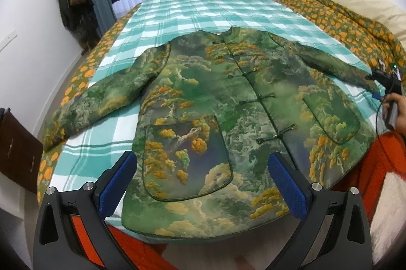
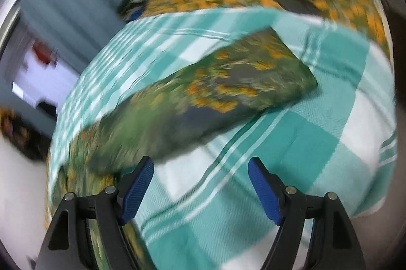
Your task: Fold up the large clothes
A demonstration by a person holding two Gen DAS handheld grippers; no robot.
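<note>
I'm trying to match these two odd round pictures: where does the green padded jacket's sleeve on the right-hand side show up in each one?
Left wrist view: the green and orange patterned jacket sleeve runs from the middle toward the right edge, ending near the right gripper.
Right wrist view: the same sleeve lies diagonally across the centre, blurred, cuff at upper right.
Shared landmark: the teal and white checked blanket beneath it.

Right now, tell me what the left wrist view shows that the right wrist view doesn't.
Only the left wrist view: the whole green jacket spread flat, buttoned front up, both sleeves out, plus the right tool in a hand near the far sleeve cuff. Only the right wrist view: that sleeve close up, blurred, lying flat beyond the right tool's open, empty jaws. Both share the teal checked blanket and the orange-flowered quilt.
</note>
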